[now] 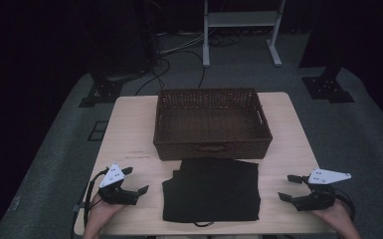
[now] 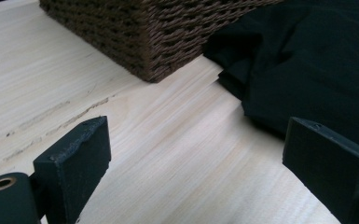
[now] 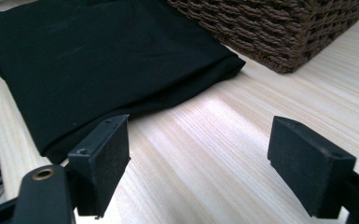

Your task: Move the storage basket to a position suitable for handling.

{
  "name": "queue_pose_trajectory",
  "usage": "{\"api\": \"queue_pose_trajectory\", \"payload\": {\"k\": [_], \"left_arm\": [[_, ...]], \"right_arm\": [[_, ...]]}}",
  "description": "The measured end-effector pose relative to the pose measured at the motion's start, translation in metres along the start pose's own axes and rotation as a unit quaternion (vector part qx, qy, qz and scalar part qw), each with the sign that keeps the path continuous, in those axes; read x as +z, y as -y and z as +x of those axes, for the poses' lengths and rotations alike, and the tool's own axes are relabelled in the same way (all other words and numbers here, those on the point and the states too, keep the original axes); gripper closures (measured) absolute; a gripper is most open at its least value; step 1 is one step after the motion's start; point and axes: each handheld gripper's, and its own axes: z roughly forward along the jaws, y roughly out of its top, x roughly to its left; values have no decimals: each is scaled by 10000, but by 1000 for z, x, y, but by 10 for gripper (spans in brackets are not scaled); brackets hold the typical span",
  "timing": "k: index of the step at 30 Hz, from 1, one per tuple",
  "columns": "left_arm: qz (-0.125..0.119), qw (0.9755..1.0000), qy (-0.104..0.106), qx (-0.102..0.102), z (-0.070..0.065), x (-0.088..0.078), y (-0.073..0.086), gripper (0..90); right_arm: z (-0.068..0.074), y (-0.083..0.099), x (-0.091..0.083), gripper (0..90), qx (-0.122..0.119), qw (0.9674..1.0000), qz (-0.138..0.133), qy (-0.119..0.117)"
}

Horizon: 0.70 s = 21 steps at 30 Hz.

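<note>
- Flat on the pale wooden table (image 1: 129, 124), a folded black garment (image 1: 211, 189) lies between the two grippers, at the near edge on the person's side; its far edge touches or all but touches the front wall of the brown wicker basket (image 1: 212, 122) behind it
- Its outline is close to a square, a little wider than deep; the long axis runs left to right across the table, parallel to the basket's front wall
- Folded layers show at the far left corner, where the cloth steps in and an under-layer sticks out; the left gripper view shows this stack of folds (image 2: 242, 84) beside the basket's corner (image 2: 154, 51)
- The cloth is plain, matt and dark, with soft shallow creases; a thin cord or loose loop hangs out at its near edge in the high view
- The right gripper view shows the garment's right edge (image 3: 135, 65) as a smooth, rounded fold, lying on the wood just short of the basket (image 3: 279, 28)
- The left gripper (image 1: 133, 191) sits left of the garment, jaws spread, nothing between them, bare table under them
- The right gripper (image 1: 288, 187) sits right of the garment, jaws likewise spread wide and empty; both point inward at the cloth, clear of it
</note>
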Motion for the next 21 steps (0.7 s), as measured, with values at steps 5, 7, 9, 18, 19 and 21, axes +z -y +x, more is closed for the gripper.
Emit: {"api": "queue_pose_trajectory", "payload": {"k": [5, 7, 9, 18, 19, 21], "left_arm": [[106, 9997, 88, 221, -1, -5, -9, 68], [124, 9995, 96, 279, -1, -6, -13, 68], [134, 9993, 154, 311, -2, -7, -17, 68], [267, 9952, 479, 810, -15, -3, -44, 68], [282, 9947, 505, 849, -16, -3, -46, 68], [312, 9939, 522, 923, -16, -3, -50, 68]], "right_arm": [[2, -7, -3, 190, -142, 9998, 137, -16], [3, -10, -4, 190, -181, 9997, 170, -28], [3, -14, -5, 189, -228, 9995, 208, -44], [12, -42, -6, 190, -556, 9975, 369, -212], [13, -45, -6, 190, -561, 9974, 397, -229], [15, -51, -5, 190, -639, 9967, 429, -256]]}}
